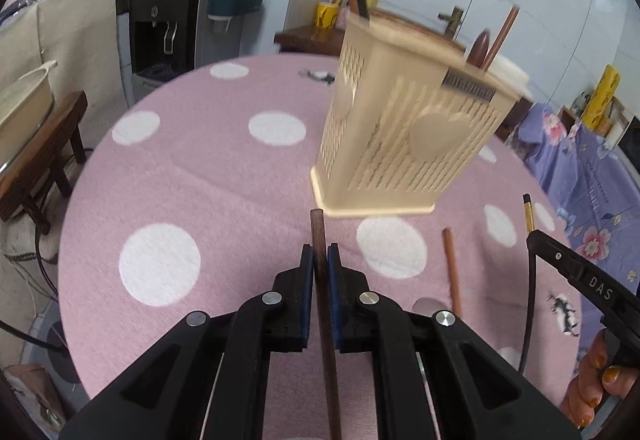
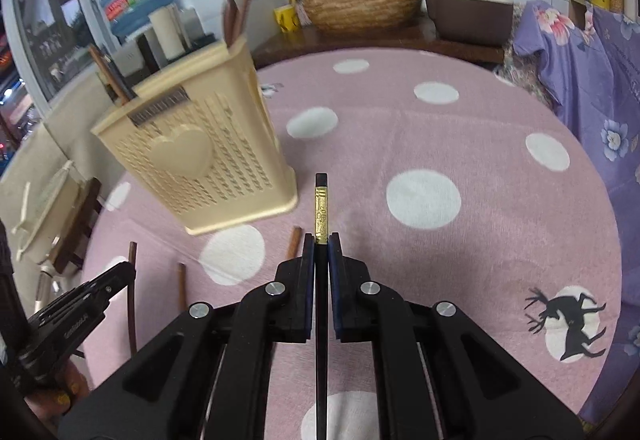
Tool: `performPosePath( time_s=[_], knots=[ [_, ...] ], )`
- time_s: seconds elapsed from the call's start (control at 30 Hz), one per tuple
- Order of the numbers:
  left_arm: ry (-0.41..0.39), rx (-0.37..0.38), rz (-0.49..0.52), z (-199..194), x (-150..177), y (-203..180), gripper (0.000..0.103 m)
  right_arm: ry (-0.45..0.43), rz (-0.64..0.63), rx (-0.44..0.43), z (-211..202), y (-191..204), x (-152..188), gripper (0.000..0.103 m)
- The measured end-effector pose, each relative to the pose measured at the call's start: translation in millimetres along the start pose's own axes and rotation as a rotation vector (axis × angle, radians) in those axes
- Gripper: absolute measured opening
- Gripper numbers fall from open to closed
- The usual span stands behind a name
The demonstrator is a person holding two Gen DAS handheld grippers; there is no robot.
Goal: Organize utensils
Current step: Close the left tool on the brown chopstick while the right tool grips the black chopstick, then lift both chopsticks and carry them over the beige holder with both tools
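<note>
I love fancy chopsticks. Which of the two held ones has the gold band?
The black chopstick in the right gripper: gold band below its black tip. The left gripper holds a plain brown chopstick.

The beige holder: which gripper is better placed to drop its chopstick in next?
Probably left. The left gripper, shut on its brown chopstick, has the tip almost at the beige holder. The right gripper, holding the black chopstick, sits beside the holder.

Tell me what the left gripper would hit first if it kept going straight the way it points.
Probably the base of the cream utensil holder, just beyond the tip of the brown chopstick that the left gripper holds; depth is unclear.
</note>
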State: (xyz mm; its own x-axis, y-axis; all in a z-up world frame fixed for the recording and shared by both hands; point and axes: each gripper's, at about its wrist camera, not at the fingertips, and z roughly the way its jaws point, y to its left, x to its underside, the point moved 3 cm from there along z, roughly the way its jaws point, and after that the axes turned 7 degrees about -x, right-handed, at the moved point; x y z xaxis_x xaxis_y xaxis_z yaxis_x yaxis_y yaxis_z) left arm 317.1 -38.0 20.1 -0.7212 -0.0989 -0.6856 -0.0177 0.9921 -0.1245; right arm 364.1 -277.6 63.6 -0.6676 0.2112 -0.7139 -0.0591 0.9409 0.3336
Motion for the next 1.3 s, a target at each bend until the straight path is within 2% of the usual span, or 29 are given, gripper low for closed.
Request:
performPosePath(
  time_s=[0.27,0.37,0.53,0.9,1.17,1.3],
  knots=[
    [-0.219,0.02,-0.007,-69.5,-49.8,7.4,0.008,-0.145,-0.064,-0.076,-69.4,13.4,-35.6,0.008],
    [-0.264,0.011,0.007,-80.4,-59.1,5.1,0.008,-0.173,-0.103,-0.066,-82.5,19.0,-41.7,0.008],
    [-0.282,-0.008,0.019,-80.8,-60.4,4.9,0.008,-0.174,-0.127,-0.058,-84.5,23.4,-42.9,0.008],
    [-0.299,0.034,-0.006,-96.0,-69.2,15.3,0.008,-0.19,-0.126,-0.098,-97.2,28.0,-51.6,0.008],
    [-0.342,0.057,-0.001,-110.2,-89.7,10.0,0.008,-0.211,-0.18,-0.111,-107.2,48.3,-77.2,0.008],
    [-0.371,0.103,0.007,-130.1,-111.3,3.9,0.008,-0.217,-0.183,-0.143,-116.0,59.2,-100.6,0.008]
  ],
)
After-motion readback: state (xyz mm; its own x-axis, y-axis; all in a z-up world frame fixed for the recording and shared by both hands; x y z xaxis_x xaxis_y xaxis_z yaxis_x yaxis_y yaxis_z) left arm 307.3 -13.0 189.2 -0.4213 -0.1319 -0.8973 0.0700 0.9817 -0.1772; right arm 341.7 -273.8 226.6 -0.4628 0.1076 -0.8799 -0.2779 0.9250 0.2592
